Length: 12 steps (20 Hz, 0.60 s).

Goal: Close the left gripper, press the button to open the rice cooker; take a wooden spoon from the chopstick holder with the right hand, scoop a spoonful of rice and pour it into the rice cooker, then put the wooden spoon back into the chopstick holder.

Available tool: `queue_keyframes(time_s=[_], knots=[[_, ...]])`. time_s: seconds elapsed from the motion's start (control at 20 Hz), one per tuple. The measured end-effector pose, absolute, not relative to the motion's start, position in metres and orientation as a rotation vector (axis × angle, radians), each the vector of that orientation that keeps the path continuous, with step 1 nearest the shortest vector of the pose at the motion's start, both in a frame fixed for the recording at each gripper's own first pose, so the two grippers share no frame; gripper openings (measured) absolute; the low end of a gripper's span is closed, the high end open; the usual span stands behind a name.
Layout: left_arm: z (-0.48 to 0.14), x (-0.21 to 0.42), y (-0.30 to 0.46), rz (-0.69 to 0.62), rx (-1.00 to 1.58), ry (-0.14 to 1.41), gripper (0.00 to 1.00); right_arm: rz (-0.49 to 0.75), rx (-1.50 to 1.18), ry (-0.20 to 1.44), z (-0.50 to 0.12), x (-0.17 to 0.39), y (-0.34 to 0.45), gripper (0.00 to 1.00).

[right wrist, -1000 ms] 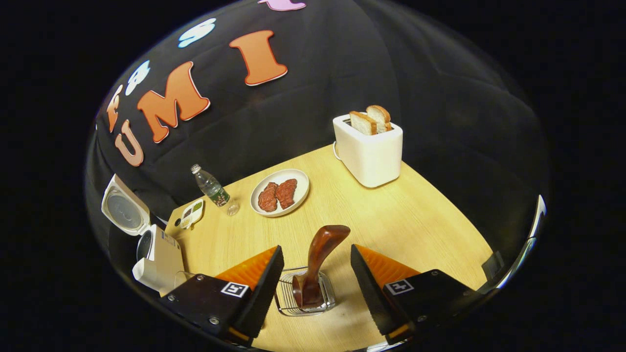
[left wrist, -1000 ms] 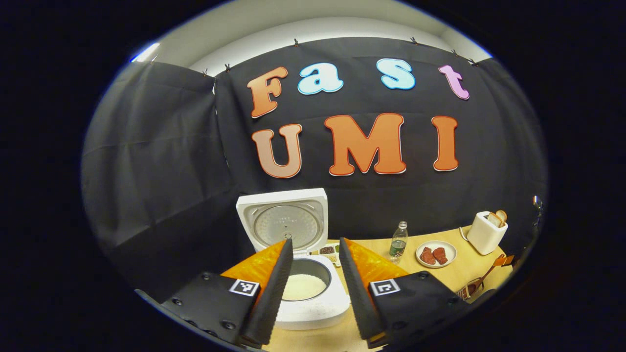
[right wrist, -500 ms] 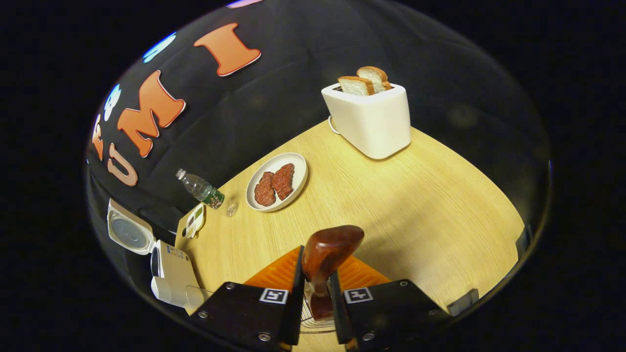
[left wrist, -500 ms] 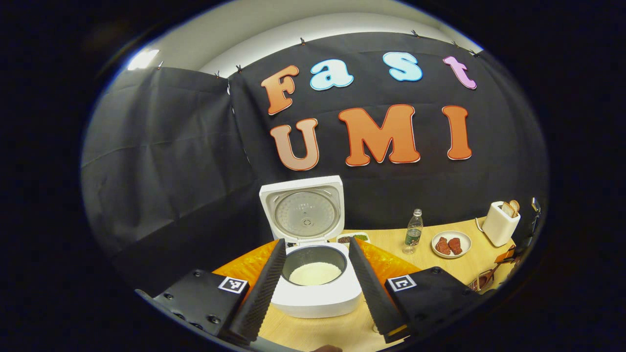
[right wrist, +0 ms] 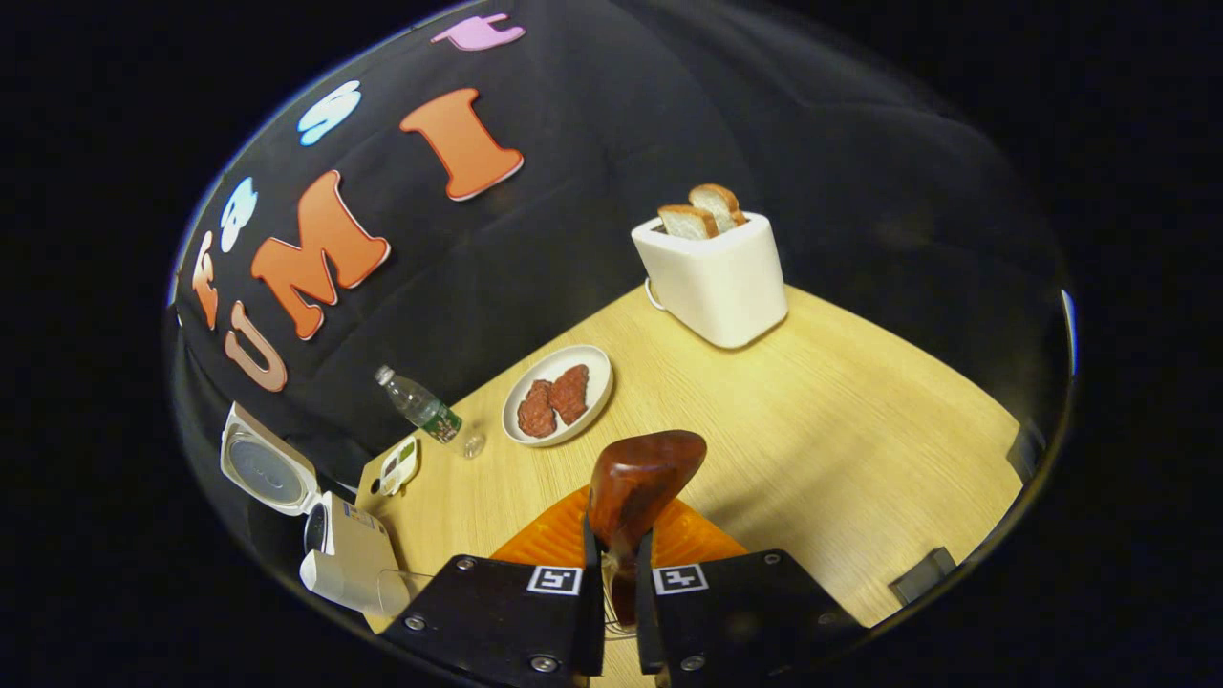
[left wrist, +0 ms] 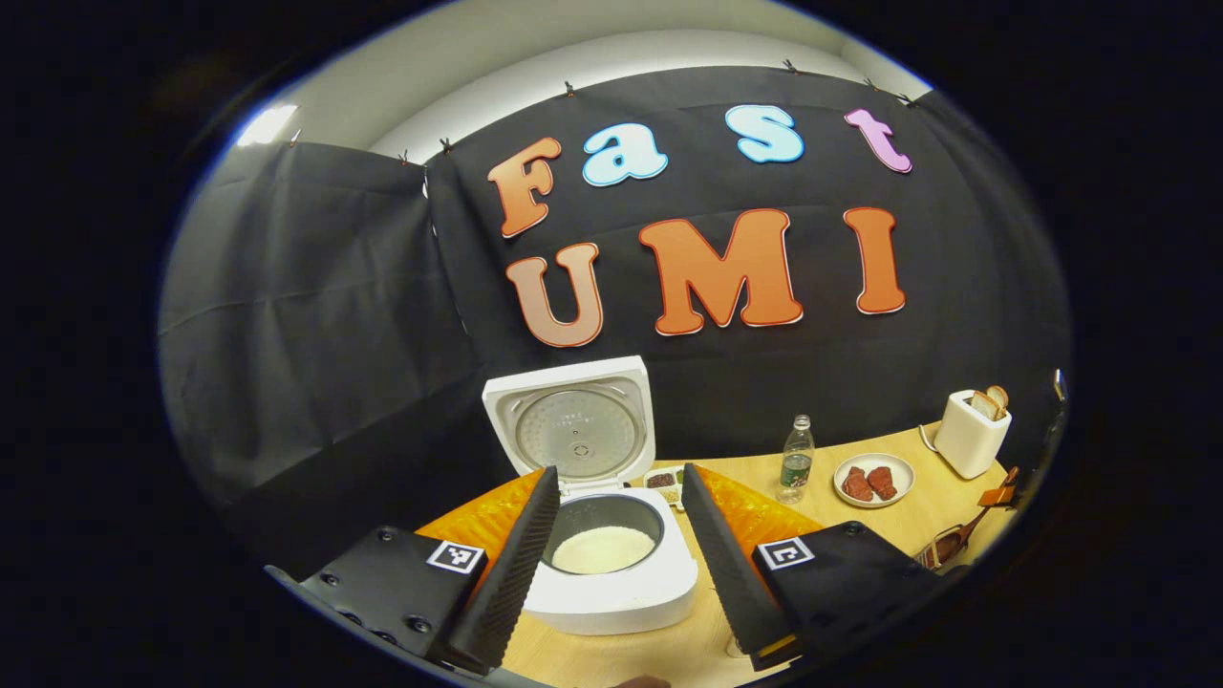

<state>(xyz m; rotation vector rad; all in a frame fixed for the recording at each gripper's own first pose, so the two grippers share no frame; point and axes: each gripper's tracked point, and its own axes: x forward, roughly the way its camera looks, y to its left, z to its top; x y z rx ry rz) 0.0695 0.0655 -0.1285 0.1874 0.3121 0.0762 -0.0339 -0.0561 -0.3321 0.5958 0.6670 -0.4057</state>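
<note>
Now my right claw (right wrist: 611, 564) is clenched on the wooden spoon (right wrist: 635, 492), its lower end in the chopstick holder (right wrist: 611, 612); I should lift straight up. My left claw (left wrist: 611, 564) hangs released before the open rice cooker (left wrist: 607, 564).

Nothing really readable here. The rice cooker (right wrist: 349, 564) at lower left in the right gripper view has a small sticker on its side, too tiny to make out. The bottle (left wrist: 795, 465) right of centre in the left gripper view has a green label, also illegible.
</note>
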Motion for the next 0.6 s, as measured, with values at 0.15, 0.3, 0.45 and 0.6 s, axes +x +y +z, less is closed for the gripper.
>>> queue_keyframes(time_s=[0.15,0.3,0.45,0.6], knots=[[-0.132,0.073,0.068,0.061,0.184,0.303,0.89,-0.381,0.541,0.591,-0.296,-0.030,-0.049,0.13],[-0.129,0.075,0.078,0.067,0.180,0.276,0.83,-0.332,0.488,0.517,-0.250,-0.021,-0.031,0.13],[-0.131,0.075,0.092,0.087,0.164,0.261,1.00,-0.240,0.447,0.471,-0.213,-0.006,0.008,0.13],[-0.143,0.069,0.105,0.100,0.145,0.287,0.96,-0.133,0.432,0.459,-0.195,0.007,0.060,0.13]])
